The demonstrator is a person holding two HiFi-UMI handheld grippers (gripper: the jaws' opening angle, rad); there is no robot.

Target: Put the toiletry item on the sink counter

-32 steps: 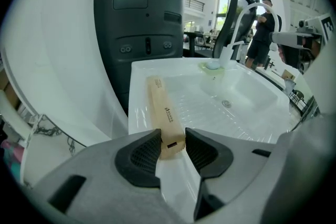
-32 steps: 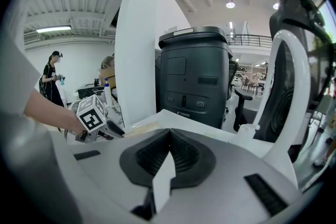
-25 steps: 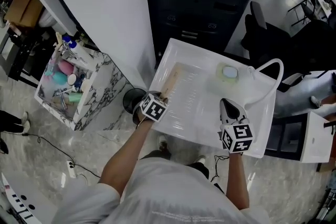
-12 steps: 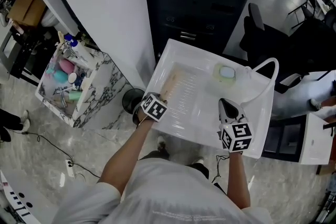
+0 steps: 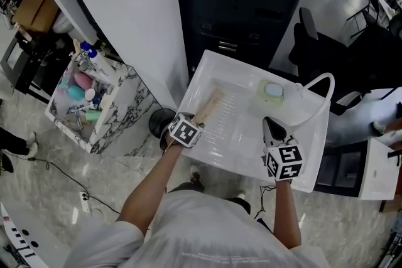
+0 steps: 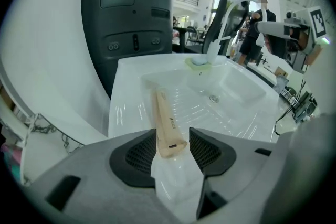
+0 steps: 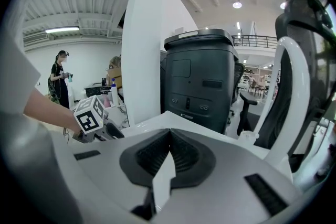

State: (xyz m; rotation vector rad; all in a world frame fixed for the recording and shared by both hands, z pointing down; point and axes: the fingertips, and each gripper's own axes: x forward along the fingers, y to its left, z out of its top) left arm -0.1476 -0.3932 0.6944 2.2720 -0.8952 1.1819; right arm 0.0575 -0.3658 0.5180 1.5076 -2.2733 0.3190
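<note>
A long beige toiletry tube (image 5: 209, 105) lies flat on the left ledge of the white sink counter (image 5: 242, 154). My left gripper (image 5: 196, 119) sits at the tube's near end. In the left gripper view the tube (image 6: 165, 120) rests between the dark pads (image 6: 137, 153), and the jaws are opening with small gaps beside it. My right gripper (image 5: 271, 123) hovers over the counter's right front, shut and empty; its pads (image 7: 169, 139) meet. The left gripper's marker cube (image 7: 90, 115) shows at the left of the right gripper view.
A white arched faucet (image 5: 317, 94) and a green soap dish (image 5: 273, 91) stand at the back of the basin (image 6: 231, 86). A marble rack of bottles (image 5: 88, 97) stands at left, a black bin (image 5: 158, 119) beside it, and a dark cabinet (image 5: 245, 3) behind.
The left gripper has stayed at the tube's near end, and the tube lies still on the ledge. The right gripper has not moved. The head view has shifted slightly.
</note>
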